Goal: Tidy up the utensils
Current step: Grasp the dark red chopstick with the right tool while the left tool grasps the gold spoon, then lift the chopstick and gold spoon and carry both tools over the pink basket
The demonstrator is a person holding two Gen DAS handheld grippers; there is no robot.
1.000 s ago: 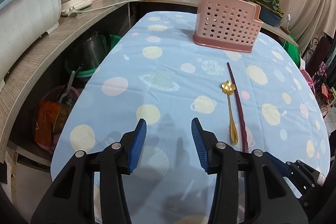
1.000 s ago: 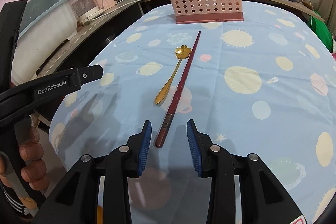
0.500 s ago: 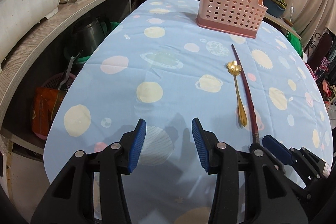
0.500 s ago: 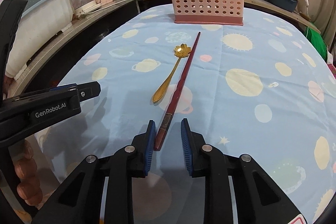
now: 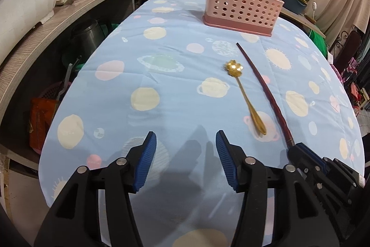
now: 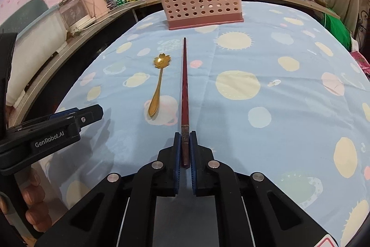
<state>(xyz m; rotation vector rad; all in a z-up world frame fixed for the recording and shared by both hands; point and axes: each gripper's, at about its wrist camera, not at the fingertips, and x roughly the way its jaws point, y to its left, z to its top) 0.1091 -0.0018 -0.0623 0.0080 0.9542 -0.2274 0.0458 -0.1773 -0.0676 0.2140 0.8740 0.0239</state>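
A dark red chopstick (image 6: 184, 82) lies on the blue patterned tablecloth (image 6: 266, 89), pointing at a pink perforated utensil basket (image 6: 198, 6) at the table's far end. My right gripper (image 6: 184, 138) is shut on the chopstick's near end. Left of the chopstick lies a gold flower-shaped spoon (image 6: 159, 82). In the left wrist view the same spoon (image 5: 245, 96), chopstick (image 5: 266, 89) and basket (image 5: 241, 8) appear to the right of my left gripper (image 5: 186, 142). Its jaws are opening over bare cloth with nothing between them. The right gripper (image 5: 298, 147) shows at the lower right there.
A wooden counter (image 5: 34, 38) curves around the table's left and far sides with appliances, bottles and pots. Below it sit a kettle (image 5: 86, 38) and baskets. A person's fingers (image 6: 30, 198) hold the left gripper's handle (image 6: 46, 133) at the left edge.
My right gripper slid forward and closed its jaws on the chopstick's near end. The left gripper's jaws spread wider, staying over the same patch of cloth.
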